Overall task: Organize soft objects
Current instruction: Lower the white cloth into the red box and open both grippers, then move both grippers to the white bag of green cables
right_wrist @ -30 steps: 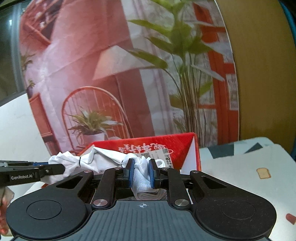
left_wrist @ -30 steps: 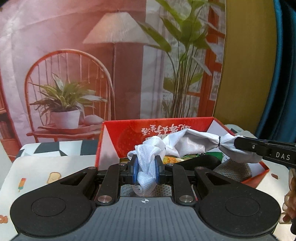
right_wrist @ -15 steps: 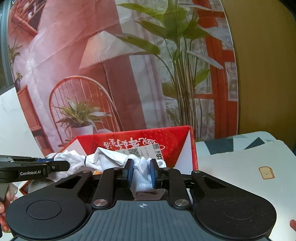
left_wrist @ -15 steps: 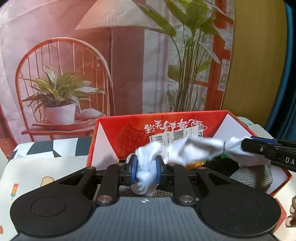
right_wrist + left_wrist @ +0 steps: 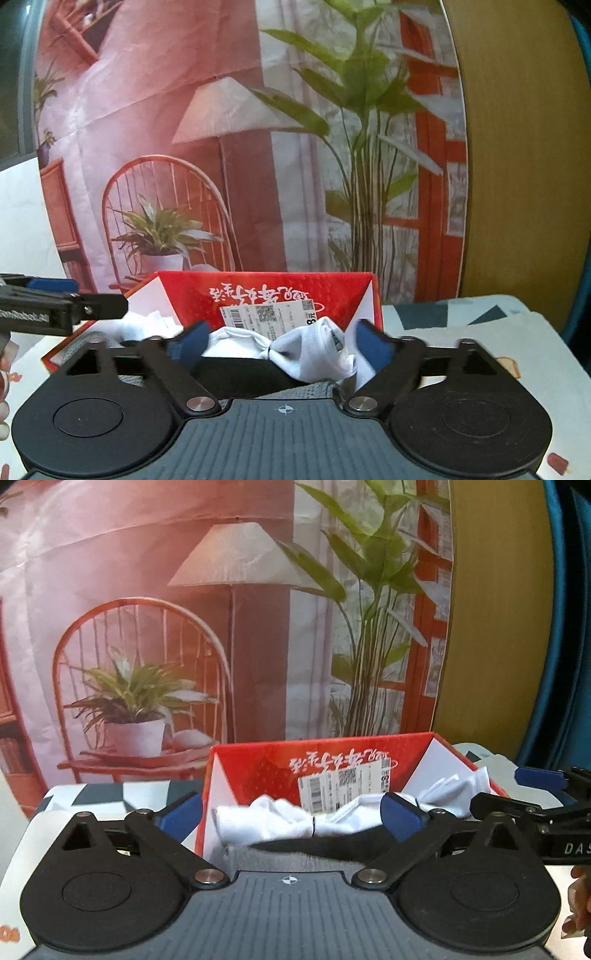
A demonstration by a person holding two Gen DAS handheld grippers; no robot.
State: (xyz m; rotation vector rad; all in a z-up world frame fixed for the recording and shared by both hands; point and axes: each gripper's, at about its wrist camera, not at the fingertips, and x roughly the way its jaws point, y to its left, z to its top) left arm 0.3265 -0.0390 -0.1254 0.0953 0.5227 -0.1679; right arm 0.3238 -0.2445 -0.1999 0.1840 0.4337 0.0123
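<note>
A pair of white socks point(image 5: 295, 821), tied at the middle with a dark band, lies across the top of other soft items inside the red cardboard box point(image 5: 258, 764). My left gripper point(image 5: 291, 818) has its jaws opening wide; its blue pads stand apart from the socks' left end. In the right wrist view the same socks point(image 5: 306, 350) sit between the blue pads of my right gripper point(image 5: 280, 345), whose jaws are opening too, with no pad pressing on the fabric. The right gripper's arm point(image 5: 546, 827) shows at the right edge of the left view.
The box holds a black item point(image 5: 236, 369) and grey knitted fabric point(image 5: 280, 860) under the socks. A white label point(image 5: 267, 315) sticks on its far wall. The box stands on a patterned tablecloth point(image 5: 480, 332). A printed backdrop point(image 5: 184, 627) hangs close behind.
Both grippers held the white socks stretched between them over the box; both have now let go, and the socks have dropped onto the pile in the box.
</note>
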